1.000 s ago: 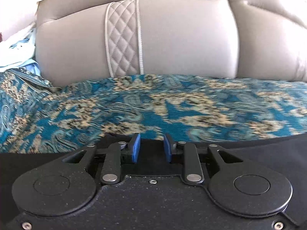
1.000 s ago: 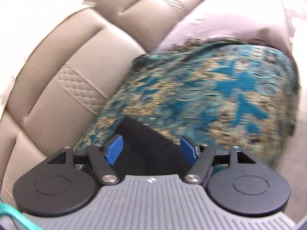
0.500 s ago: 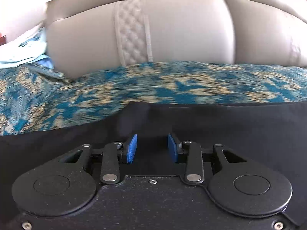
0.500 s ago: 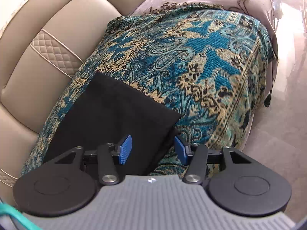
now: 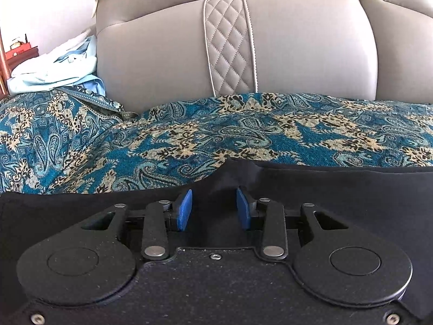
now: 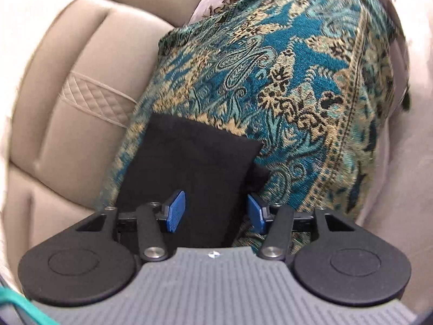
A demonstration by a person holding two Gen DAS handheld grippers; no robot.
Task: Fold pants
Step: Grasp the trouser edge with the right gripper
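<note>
Since a second ago, pants: the black pants [image 5: 324,187] now reach past both tongs, lying near me on the patterned throw [image 5: 189,135], short of the sofa back [image 5: 297,54].
Left gripper [image 5: 213,211]: released, slightly wider than before; a raised pucker of cloth sits unpinched between the pads.
Right gripper [image 6: 216,211]: released, narrower, straddling the pants' right edge.
Meaning: I judge both are lined up to pinch for the next fold.
</note>
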